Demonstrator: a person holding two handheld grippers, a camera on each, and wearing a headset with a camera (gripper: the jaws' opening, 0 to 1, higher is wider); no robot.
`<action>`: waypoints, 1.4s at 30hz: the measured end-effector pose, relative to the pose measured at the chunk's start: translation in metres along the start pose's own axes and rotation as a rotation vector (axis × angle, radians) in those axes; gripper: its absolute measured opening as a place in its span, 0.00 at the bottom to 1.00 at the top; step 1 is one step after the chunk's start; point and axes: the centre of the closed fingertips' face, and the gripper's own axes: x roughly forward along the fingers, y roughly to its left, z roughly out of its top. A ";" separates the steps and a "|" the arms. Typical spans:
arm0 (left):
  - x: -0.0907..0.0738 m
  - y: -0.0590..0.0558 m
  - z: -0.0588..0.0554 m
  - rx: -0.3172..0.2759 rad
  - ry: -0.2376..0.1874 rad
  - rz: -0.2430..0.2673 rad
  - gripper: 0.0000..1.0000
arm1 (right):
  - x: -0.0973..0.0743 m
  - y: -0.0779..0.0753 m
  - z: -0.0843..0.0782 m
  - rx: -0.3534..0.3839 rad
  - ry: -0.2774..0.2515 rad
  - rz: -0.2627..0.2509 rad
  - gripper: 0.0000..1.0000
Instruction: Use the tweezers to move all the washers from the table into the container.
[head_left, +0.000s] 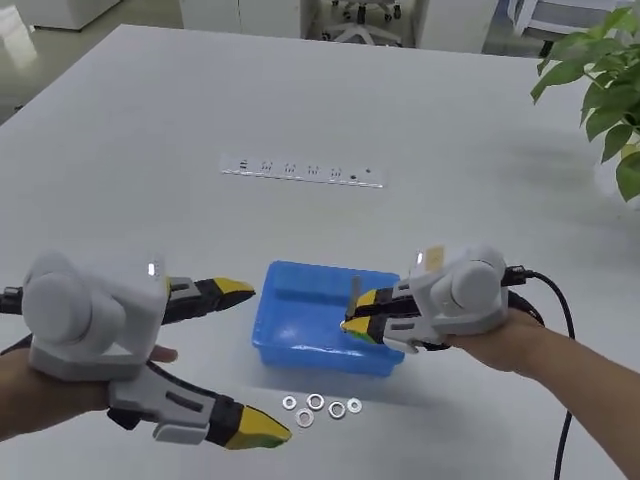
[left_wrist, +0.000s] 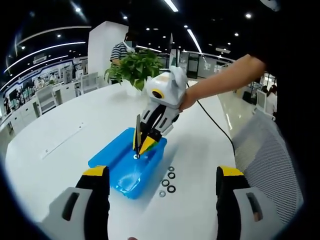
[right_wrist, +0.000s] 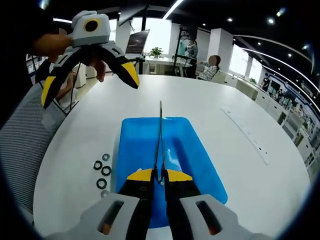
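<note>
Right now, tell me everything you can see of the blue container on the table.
The container is a shallow rectangular tray of glossy blue plastic, rounded corners, low walls, open top, lying flat on the white table. The right tool clamps tweezers that point into it; whether their tips touch the floor is unclear. Five washers lie on the table beside one long wall, apart from it.

A white power strip (head_left: 302, 171) lies on the grey table (head_left: 150, 120), a leafy plant (head_left: 610, 100) near its right edge.
</note>
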 end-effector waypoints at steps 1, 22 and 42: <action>0.001 0.002 0.001 0.002 0.001 0.000 0.91 | 0.002 0.000 -0.001 -0.002 0.002 0.002 0.08; 0.044 0.036 0.022 0.099 -0.010 -0.042 0.48 | 0.007 0.001 -0.007 -0.001 0.009 0.035 0.09; 0.081 0.051 0.034 0.201 0.007 -0.097 0.19 | 0.005 0.002 -0.010 -0.046 0.031 0.054 0.09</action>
